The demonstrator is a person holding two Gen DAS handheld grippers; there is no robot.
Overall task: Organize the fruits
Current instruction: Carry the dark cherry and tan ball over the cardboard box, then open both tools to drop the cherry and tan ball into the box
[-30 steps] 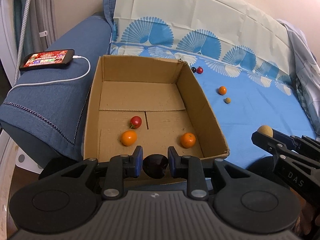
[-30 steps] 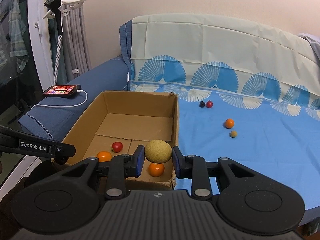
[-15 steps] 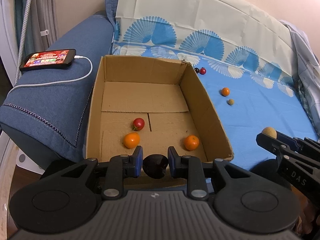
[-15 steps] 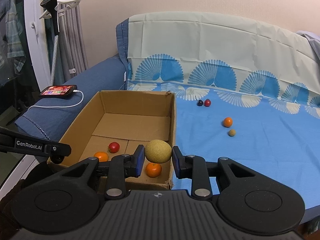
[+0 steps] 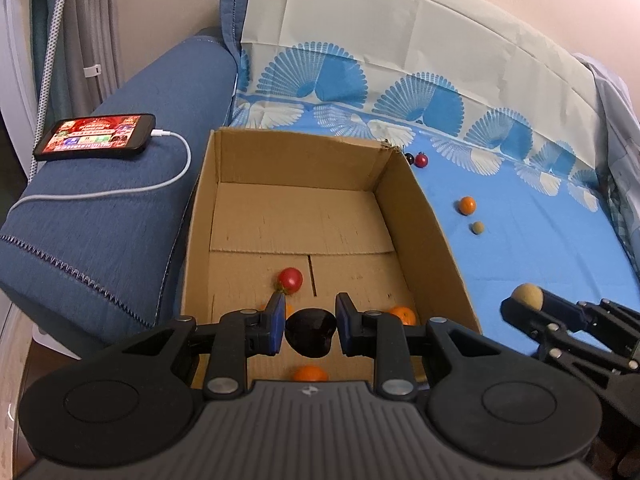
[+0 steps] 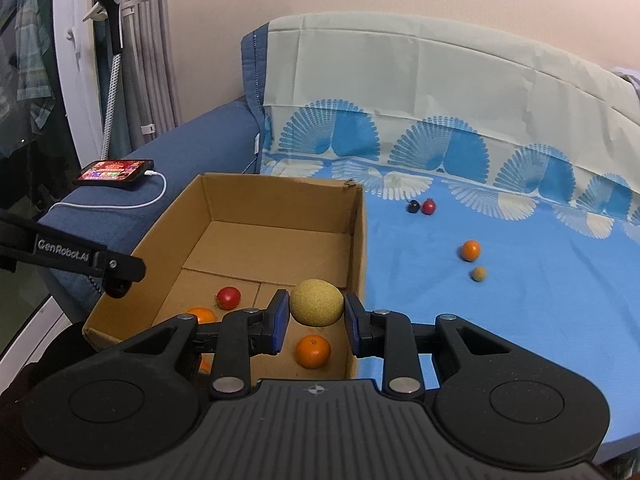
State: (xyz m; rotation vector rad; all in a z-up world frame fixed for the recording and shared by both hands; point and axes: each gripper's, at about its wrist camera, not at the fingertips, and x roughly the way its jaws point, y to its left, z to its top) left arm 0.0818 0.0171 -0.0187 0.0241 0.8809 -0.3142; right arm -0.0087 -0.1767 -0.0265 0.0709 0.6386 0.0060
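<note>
Between our left gripper's [image 5: 310, 322] blue pads sits a dark, near-black fruit [image 5: 310, 333], clamped on both sides. Right gripper [image 6: 313, 318] is likewise clamped, on a rough tan-yellow fruit [image 6: 316, 302].

Below and just ahead of the left gripper is the open cardboard box [image 5: 420, 216]. Left gripper hangs over its near end. On the box floor: a red tomato [image 5: 290, 279] just past the left pad, an orange [image 5: 403, 314] peeking out behind the right finger, another orange [image 5: 310, 373] right under the held fruit, and a sliver of orange behind the left pad, mostly hidden.

From the right wrist view, the right gripper hangs over the box's near right corner, tan fruit just inside the right wall. One orange sits directly under it; the tomato and a second orange lie left of the left pad. Left gripper's finger pokes in from the left edge of that view over the box's left wall.

Right of both grippers, on the blue patterned sheet [image 6: 520, 300] and well apart from the box: a small orange [image 6: 470, 250] with a small tan fruit [image 6: 478, 273] just beside it, and farther off a dark berry-sized fruit [image 6: 413, 206] touching or nearly touching a red one [image 6: 429, 206].

Left of the box, a lit phone [image 5: 96, 136] with a white cable [image 5: 120, 192] rests on the blue armrest.
</note>
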